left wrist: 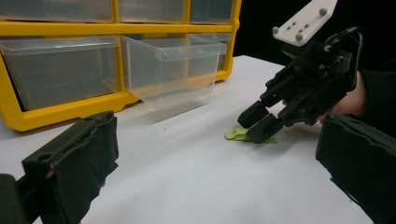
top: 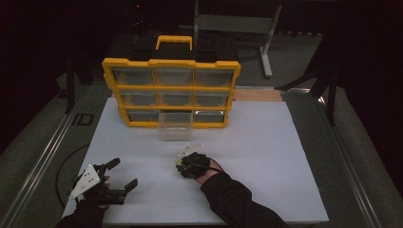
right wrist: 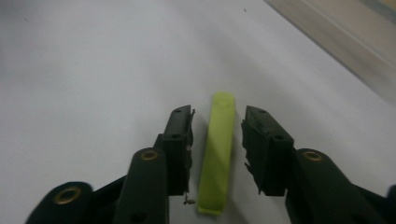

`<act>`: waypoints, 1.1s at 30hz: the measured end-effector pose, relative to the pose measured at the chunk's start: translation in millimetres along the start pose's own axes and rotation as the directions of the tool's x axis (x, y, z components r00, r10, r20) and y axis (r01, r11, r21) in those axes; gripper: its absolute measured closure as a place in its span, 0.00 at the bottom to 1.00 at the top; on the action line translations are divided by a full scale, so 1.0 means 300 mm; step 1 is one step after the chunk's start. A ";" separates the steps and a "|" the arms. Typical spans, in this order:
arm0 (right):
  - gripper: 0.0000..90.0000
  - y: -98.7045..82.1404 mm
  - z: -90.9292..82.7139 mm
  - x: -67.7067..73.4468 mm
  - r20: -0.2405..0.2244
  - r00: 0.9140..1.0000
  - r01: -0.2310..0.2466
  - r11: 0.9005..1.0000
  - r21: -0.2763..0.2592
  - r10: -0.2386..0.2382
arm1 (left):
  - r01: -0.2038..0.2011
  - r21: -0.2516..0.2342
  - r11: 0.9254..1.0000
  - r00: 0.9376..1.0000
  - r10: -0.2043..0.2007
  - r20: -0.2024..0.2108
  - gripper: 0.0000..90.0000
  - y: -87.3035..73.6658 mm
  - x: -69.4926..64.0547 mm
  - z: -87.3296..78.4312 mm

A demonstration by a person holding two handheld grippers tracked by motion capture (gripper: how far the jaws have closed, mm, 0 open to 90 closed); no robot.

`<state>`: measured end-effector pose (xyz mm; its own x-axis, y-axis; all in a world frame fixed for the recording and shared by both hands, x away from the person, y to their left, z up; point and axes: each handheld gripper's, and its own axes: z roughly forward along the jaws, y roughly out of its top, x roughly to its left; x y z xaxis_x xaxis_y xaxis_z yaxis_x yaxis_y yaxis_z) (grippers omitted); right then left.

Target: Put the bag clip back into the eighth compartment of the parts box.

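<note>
A: Straddling the green strip point(right wrist: 217, 154), right gripper point(right wrist: 217, 135) was down on the white table point(right wrist: 70, 70), jaws either side of it, small gaps showing, no grip yet.

B: Left gripper point(top: 122, 175)?

A: Jaws wide apart, nothing between them, resting nearer. Yellow drawer cabinet point(top: 171, 88) stood beyond, one clear drawer point(top: 175, 126) pulled out.

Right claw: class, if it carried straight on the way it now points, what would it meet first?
The right claw points down at the white table, with the yellow-green strip lying between its open jaws. It would probably reach the table first, straddling the strip; depth is hard to judge.
</note>
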<state>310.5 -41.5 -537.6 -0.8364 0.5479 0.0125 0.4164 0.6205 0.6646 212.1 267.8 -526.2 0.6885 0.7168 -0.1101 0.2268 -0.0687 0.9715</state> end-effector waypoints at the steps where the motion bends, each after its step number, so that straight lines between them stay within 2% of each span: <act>1: 0.73 -0.001 0.002 -0.001 -0.002 1.000 0.001 1.000 0.008 -0.001 | -0.001 0.000 1.000 1.000 0.001 -0.001 0.00 0.000 0.000 0.000; 5: 0.78 -0.001 0.007 0.000 -0.001 1.000 -0.007 1.000 0.025 0.007 | 0.001 0.001 1.000 1.000 -0.001 -0.001 0.00 0.000 0.000 0.000; 8: 0.81 0.004 0.007 0.001 0.001 1.000 -0.030 0.999 0.039 0.030 | 0.000 0.002 1.000 1.000 0.000 -0.001 0.00 0.000 0.000 0.001; 10: 0.87 0.005 0.006 -0.002 0.008 0.999 -0.037 0.998 0.045 0.037 | -0.002 0.001 1.000 1.000 0.002 -0.001 0.00 0.000 0.000 0.000; 12: 0.87 0.005 0.006 -0.003 0.005 0.999 -0.037 0.998 0.047 0.037 | 0.001 0.002 1.000 1.000 -0.001 -0.002 0.00 0.000 0.000 0.001; 16: 0.87 0.012 0.005 0.001 0.009 1.000 0.009 0.998 0.059 -0.010 | -0.002 0.006 1.000 1.000 0.002 -0.002 0.00 0.000 -0.001 0.001; 21: 0.87 0.015 -0.007 0.000 0.004 1.000 0.027 0.997 0.067 -0.027 | -0.002 0.011 1.000 1.000 0.002 -0.001 0.00 0.000 0.000 0.002; 23: 0.87 0.018 -0.017 -0.003 0.002 0.999 0.050 0.996 0.071 -0.050 | -0.003 0.010 1.000 1.000 0.003 -0.002 0.00 0.000 0.000 0.002; 25: 0.87 0.022 -0.030 -0.004 -0.006 0.999 0.044 0.997 0.070 -0.044 | -0.001 0.011 1.000 1.000 0.001 -0.002 0.00 0.000 0.000 0.002; 33: 0.87 0.049 -0.097 -0.010 -0.029 0.996 0.086 0.994 0.069 -0.084 | 0.000 0.013 1.000 1.000 0.001 -0.008 0.00 0.000 0.001 0.002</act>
<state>308.8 -50.4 -506.1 -0.8784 0.4773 -0.0219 0.3665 0.7025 0.6101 212.6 267.6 -526.4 0.6835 0.7219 -0.1079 0.2354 -0.0780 0.9688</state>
